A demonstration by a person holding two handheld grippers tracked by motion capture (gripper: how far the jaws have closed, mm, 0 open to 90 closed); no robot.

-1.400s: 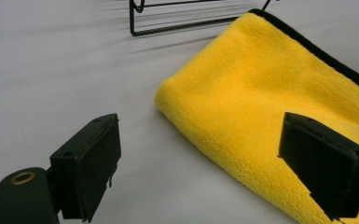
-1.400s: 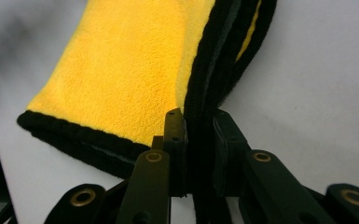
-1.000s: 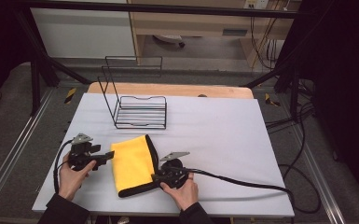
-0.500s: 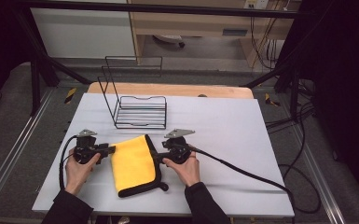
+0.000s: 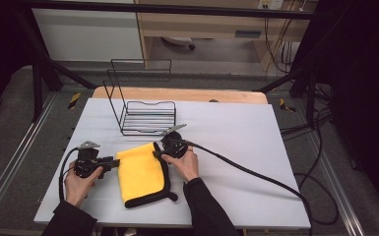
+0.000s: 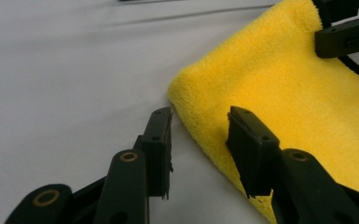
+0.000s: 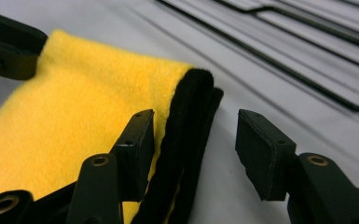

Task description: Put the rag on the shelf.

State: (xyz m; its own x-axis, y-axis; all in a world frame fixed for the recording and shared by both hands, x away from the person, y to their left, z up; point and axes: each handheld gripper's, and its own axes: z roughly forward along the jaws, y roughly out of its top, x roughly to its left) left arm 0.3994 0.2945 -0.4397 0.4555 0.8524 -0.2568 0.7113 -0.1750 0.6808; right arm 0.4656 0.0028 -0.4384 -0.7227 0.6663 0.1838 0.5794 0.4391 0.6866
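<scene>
Down at the near edge of the white worktop (image 5: pixel 256 147): folded yellow cloth (image 5: pixel 140 172), black trim along its right side, now flanked at its far corners instead of mid-edge. Left gripper (image 6: pixel 199 140) up a touch since a second ago, jaws apart astride the cloth's left far corner; right gripper (image 7: pixel 193 140) moved well forward from the near right edge, jaws apart around the black-trimmed far corner — looks like a two-corner pinch coming, perhaps to lift or unfold. Farther back, black wire rack (image 5: pixel 145 110) standing untouched.
</scene>
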